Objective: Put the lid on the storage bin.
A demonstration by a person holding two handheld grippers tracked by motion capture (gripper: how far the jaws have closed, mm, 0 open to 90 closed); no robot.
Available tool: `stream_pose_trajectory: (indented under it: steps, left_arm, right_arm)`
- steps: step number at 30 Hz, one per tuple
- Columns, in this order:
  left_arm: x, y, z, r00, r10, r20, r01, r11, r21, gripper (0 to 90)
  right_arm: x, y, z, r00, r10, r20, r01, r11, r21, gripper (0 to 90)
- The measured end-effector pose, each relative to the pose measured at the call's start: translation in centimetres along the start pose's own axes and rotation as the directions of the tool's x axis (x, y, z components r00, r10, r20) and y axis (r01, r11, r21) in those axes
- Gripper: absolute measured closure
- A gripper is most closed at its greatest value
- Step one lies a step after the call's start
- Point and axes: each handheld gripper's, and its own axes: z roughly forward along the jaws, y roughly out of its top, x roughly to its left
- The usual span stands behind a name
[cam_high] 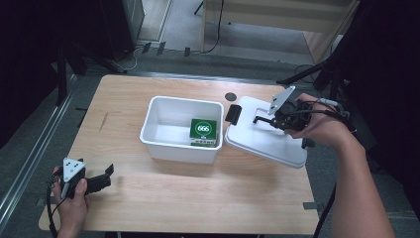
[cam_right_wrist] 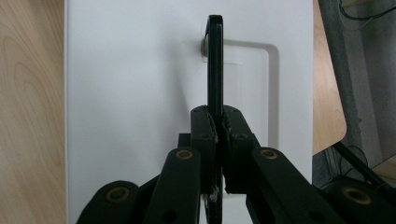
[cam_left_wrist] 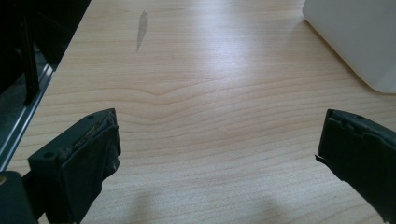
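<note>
The white lid (cam_high: 267, 136) lay at the right side of the wooden table (cam_high: 148, 198), tilted, with its left edge beside the white bin (cam_high: 181, 130) and its far right corner past the table edge. A black handle (cam_right_wrist: 215, 60) stood upright on the lid's top face, hinged at a small pivot near a shallow recessed outline in the plastic. My right gripper (cam_high: 271, 120) was clenched on that handle: in the right gripper view both black jaws met flat against the thin bar from either side, with no gap showing between pads and bar. A black latch (cam_high: 233, 114) hung at the lid's near-left edge, toward the bin. My left gripper (cam_high: 106, 174) rested low at the front left corner of the table, released; in the left gripper view its jaws stood wide apart over bare wood, holding and touching nothing, with the bin's white wall (cam_left_wrist: 359, 42) at the upper right. Inside the bin, a green box (cam_high: 203, 132) marked 666 sat against the right wall. The table surface was pale wood grain with a dark streak (cam_left_wrist: 141, 29) near its left edge. Beyond the table lay a grey floor (cam_high: 183, 25), dark stands and trailing cables.
</note>
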Motion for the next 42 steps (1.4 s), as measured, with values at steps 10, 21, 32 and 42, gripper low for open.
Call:
stream_pose_trajectory:
  steps: [10, 21, 32, 42]
  left_arm:
    - [0.0, 0.0, 0.0, 1.0, -0.003, 0.0, 0.003, 1.0, -0.002, 0.0]
    - [0.0, 0.0, 0.0, 1.0, 0.002, 0.0, -0.002, 1.0, 0.001, 0.0]
    - [0.0, 0.0, 0.0, 1.0, -0.004, 0.003, 0.004, 1.0, -0.002, 0.0]
    - [0.1, 0.0, 0.0, 1.0, -0.006, 0.005, 0.006, 1.0, -0.003, 0.0]
  right_arm:
    - [-0.4, 1.1, -1.9, 0.9998, -0.016, 0.01, 0.016, 1.0, -0.018, 85.5]
    - [-0.4, 2.8, -2.8, 0.9995, -0.032, 0.002, 0.032, 0.999, -0.03, 85.5]
    - [0.0, 5.9, -2.1, 0.997, -0.074, -0.023, 0.072, 0.996, -0.051, 85.5]
    - [0.6, 8.8, -1.1, 0.9927, -0.109, -0.052, 0.105, 0.991, -0.081, 85.5]
